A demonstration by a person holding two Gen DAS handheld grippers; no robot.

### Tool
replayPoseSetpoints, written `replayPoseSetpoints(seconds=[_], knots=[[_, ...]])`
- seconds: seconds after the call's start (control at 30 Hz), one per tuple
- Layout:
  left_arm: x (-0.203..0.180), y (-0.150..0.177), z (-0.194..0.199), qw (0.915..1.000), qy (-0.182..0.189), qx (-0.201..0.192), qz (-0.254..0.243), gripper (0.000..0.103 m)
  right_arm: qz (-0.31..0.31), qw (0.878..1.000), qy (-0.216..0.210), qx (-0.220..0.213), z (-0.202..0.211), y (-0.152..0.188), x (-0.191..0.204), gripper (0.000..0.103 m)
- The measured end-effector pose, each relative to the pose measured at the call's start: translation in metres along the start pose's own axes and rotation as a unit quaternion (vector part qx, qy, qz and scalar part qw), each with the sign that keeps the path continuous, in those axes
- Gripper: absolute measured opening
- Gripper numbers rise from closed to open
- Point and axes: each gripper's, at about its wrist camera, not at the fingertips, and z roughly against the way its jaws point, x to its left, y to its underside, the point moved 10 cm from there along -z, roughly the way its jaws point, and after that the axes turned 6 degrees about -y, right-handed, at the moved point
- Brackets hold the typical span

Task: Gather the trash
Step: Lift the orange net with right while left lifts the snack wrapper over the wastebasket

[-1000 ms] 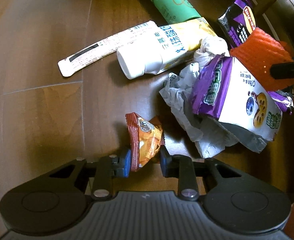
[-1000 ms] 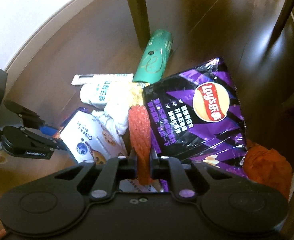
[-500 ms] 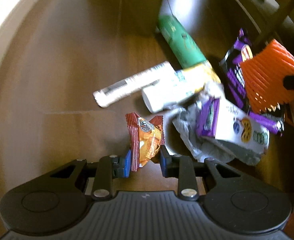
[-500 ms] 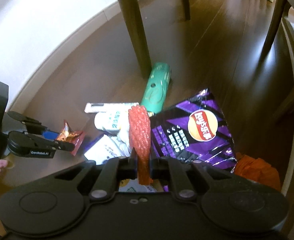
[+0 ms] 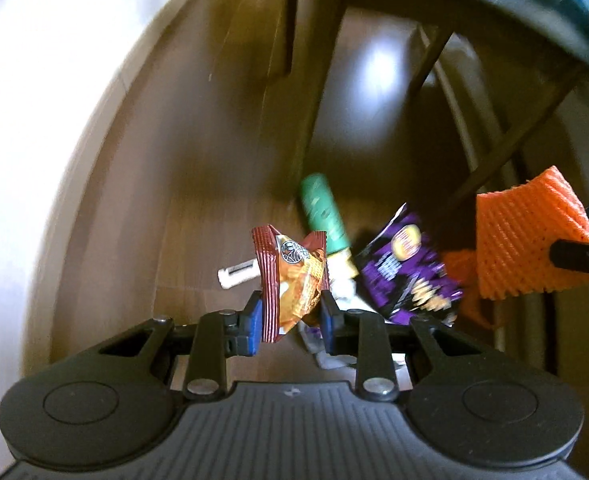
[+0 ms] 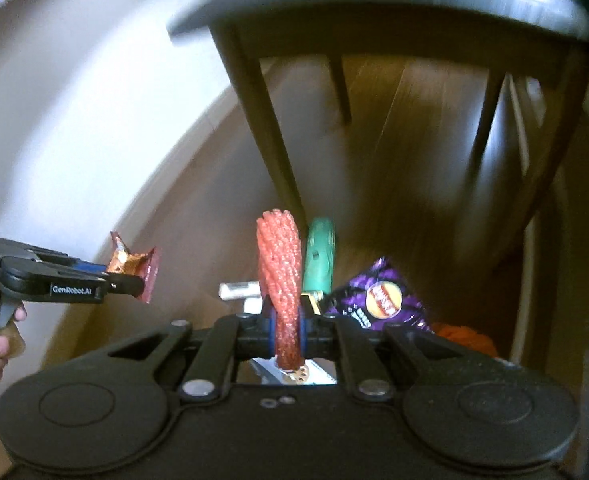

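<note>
My left gripper (image 5: 290,318) is shut on a small orange snack packet (image 5: 294,280) and holds it high above the wooden floor. It also shows in the right wrist view (image 6: 132,266) at the left. My right gripper (image 6: 287,332) is shut on an orange foam fruit net (image 6: 280,280); the net shows in the left wrist view (image 5: 528,240) at the right. On the floor below lie a green tube (image 5: 324,214), a purple chip bag (image 5: 408,270), a white stick wrapper (image 5: 236,274) and crumpled paper, partly hidden behind my fingers.
A dark wooden table stands above the pile, with one leg (image 6: 270,136) right behind the trash and more legs (image 6: 484,128) further back. A white wall (image 5: 34,100) runs along the left. Another orange net (image 6: 464,336) lies by the chip bag.
Both grippers have risen well above the floor with their items still held. The trash pile looks smaller and farther, and the table underside has come into view.
</note>
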Motion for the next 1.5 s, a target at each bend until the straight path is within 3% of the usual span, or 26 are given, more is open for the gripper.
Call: replayPoseSetpoints(seconds=[0.4, 0.63, 0.83, 1.07, 1.27, 1.5], knots=[[-0.051, -0.13, 0.215, 0.9965, 0.022, -0.072, -0.035, 0.027, 0.001, 0.998, 0.009, -0.06, 0.188, -0.13, 0.059, 0.009], [-0.078, -0.194, 0.286, 0.9916, 0.018, -0.114, -0.06, 0.027, 0.0, 0.995, 0.02, -0.098, 0.262, -0.192, 0.069, 0.009], [-0.101, -0.246, 0.334, 0.9851, 0.024, -0.151, -0.079, 0.027, 0.001, 0.991, 0.037, -0.128, 0.3, -0.244, 0.067, 0.009], [-0.129, -0.319, 0.362, 0.9763, 0.027, -0.19, -0.1, 0.028, 0.004, 0.984, 0.073, -0.163, 0.326, -0.309, 0.047, 0.009], [-0.157, -0.386, 0.363, 0.9711, 0.031, -0.216, -0.098, 0.028, -0.01, 0.978, 0.099, -0.185, 0.32, -0.369, 0.018, 0.009], [-0.18, -0.427, 0.313, 0.9772, 0.009, -0.182, -0.109, 0.028, -0.013, 0.977, 0.135, -0.164, 0.283, -0.401, -0.018, 0.009]])
